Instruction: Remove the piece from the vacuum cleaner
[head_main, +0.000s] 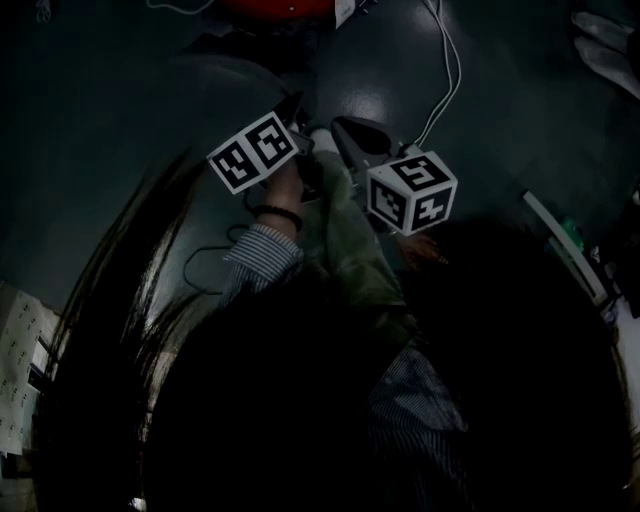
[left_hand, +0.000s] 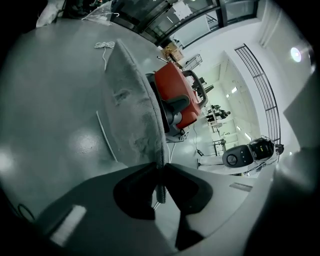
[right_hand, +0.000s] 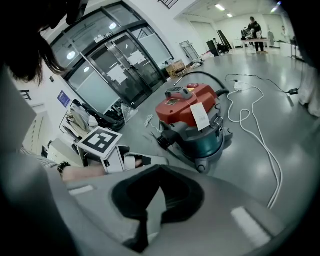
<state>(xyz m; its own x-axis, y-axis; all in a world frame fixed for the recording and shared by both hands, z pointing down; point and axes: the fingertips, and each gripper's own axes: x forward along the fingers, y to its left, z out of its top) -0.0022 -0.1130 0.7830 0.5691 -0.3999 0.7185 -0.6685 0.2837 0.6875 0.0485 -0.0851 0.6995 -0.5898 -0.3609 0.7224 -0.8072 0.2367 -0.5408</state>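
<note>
The piece is a grey felt-like cloth sheet (left_hand: 132, 105). In the left gripper view it stands edge-on and runs away from me, and my left gripper (left_hand: 160, 168) is shut on its near edge. My right gripper (right_hand: 159, 168) has its tips together, and a strip of the same grey cloth (right_hand: 154, 205) shows between the pads. In the head view the cloth (head_main: 345, 230) hangs between the two marker cubes (head_main: 252, 150) (head_main: 412, 190). The red and teal vacuum cleaner (right_hand: 192, 117) sits on the floor beyond, apart from the cloth.
A white power cord (right_hand: 260, 135) loops over the grey floor to the vacuum's right. A small coil of white cord (left_hand: 105, 46) lies farther off. Glass doors (right_hand: 120, 65) close the back. The person's dark hair (head_main: 300, 420) hides the lower head view.
</note>
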